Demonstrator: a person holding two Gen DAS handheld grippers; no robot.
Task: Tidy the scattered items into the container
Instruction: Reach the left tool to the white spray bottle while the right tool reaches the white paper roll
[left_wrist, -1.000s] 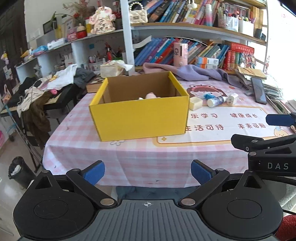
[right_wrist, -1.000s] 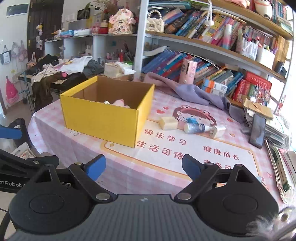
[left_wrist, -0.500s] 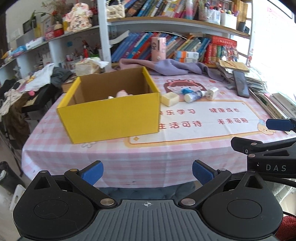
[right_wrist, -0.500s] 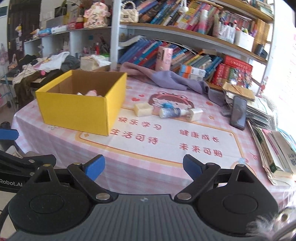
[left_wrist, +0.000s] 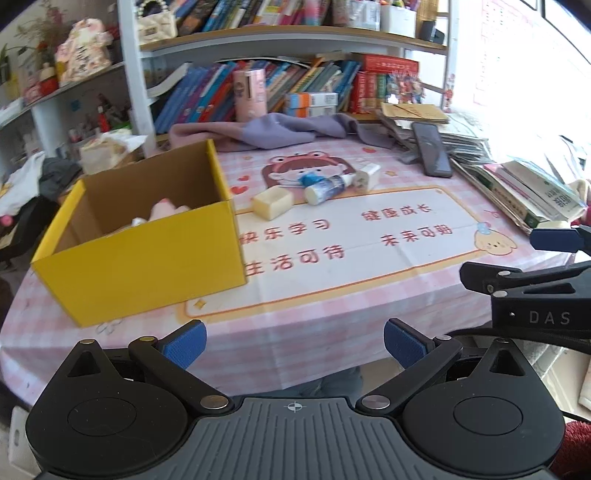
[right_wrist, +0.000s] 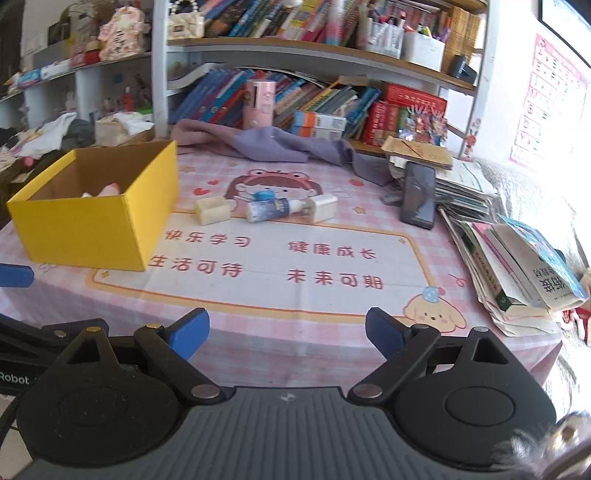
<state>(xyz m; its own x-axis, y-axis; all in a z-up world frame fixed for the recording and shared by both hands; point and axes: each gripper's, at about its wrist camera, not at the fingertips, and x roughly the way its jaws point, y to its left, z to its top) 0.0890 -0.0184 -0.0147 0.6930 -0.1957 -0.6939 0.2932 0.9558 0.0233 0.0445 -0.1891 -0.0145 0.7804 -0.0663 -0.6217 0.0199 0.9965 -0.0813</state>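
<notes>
A yellow cardboard box (left_wrist: 147, 258) (right_wrist: 88, 229) stands on the left of the table with a pink item (left_wrist: 164, 210) inside. Right of it lie a cream block (left_wrist: 272, 202) (right_wrist: 212, 210), a blue-and-white bottle (left_wrist: 325, 186) (right_wrist: 271, 208) and a small white box (left_wrist: 367, 176) (right_wrist: 323, 207). My left gripper (left_wrist: 294, 345) is open and empty at the table's near edge. My right gripper (right_wrist: 287, 334) is open and empty, also at the near edge, and shows at the right of the left wrist view (left_wrist: 546, 280).
A pink checked cloth with a printed mat (right_wrist: 295, 266) covers the table. A purple cloth (right_wrist: 266, 142) lies at the back. A black phone (right_wrist: 418, 194) and stacked books (right_wrist: 517, 258) fill the right side. Bookshelves (right_wrist: 314, 55) stand behind.
Both grippers have turned and shifted to the right, so the box has moved left in both views and the loose items are nearer the centre. Both stay open.
</notes>
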